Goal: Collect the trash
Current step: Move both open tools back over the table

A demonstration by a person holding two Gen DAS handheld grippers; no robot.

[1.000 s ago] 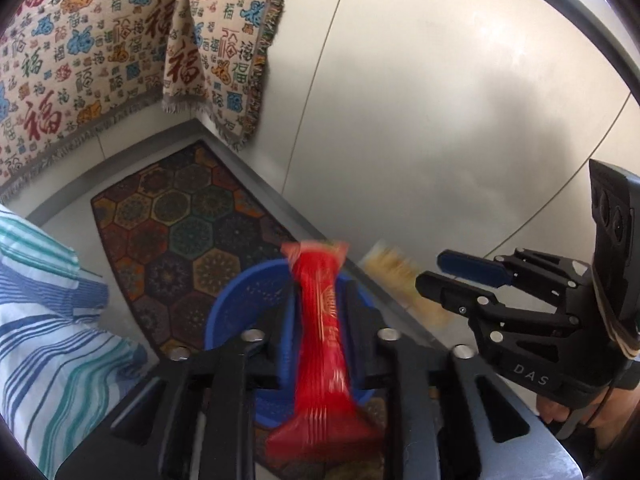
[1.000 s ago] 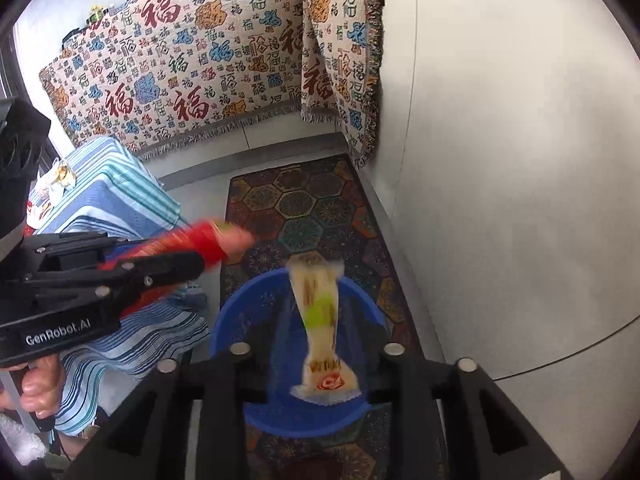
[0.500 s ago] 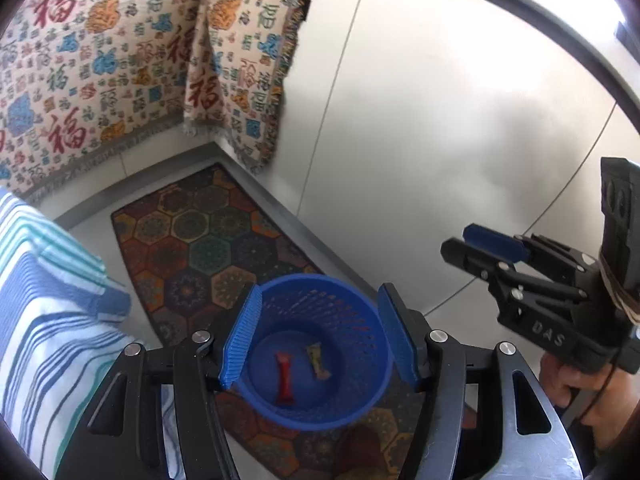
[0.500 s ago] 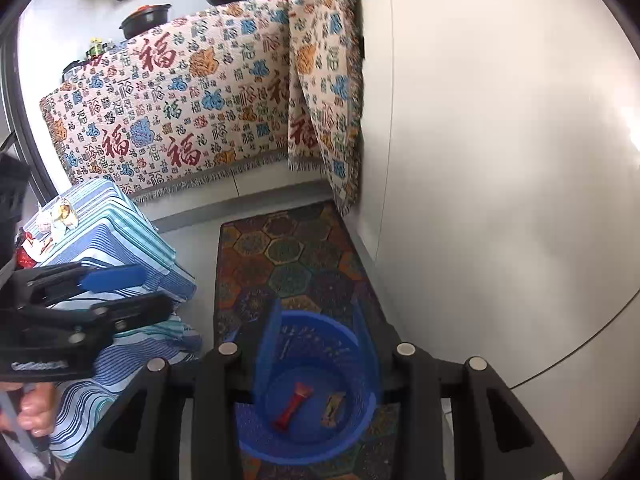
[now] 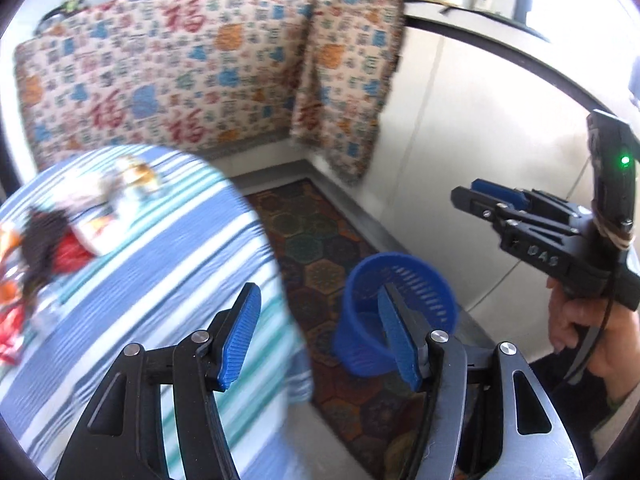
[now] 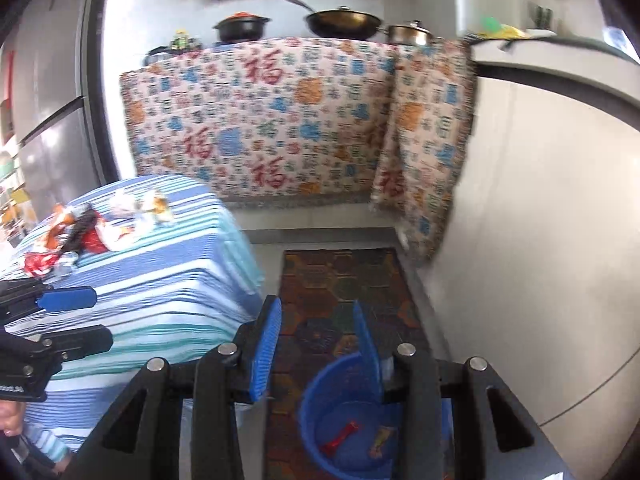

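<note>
A blue mesh basket [image 6: 310, 412] stands on the floor rug, holding a red wrapper [image 6: 340, 432] and a yellow wrapper [image 6: 380, 440]. My right gripper [image 6: 316, 352] hangs open above and just left of it, nothing between its pads. My left gripper [image 5: 320, 336] is open and empty too, over the gap between the basket [image 5: 416, 264] and the striped table [image 5: 160, 280]. A blurred heap of wrappers and scraps [image 5: 72, 232] lies on the table's far left part. Each gripper shows in the other's view: the right gripper [image 5: 500, 204] and the left gripper [image 6: 76, 320].
A hexagon-patterned rug [image 6: 340, 280] covers the floor between the table [image 6: 160, 272] and a white cabinet wall [image 5: 480, 160]. A printed cloth [image 6: 260, 120] hangs over the counter behind, with pots on top. A person's hand [image 5: 580, 320] holds the right gripper's handle.
The red and yellow wrappers left both grippers and dropped into the basket. Both grippers then rose and swung left, bringing the table and its litter into view.
</note>
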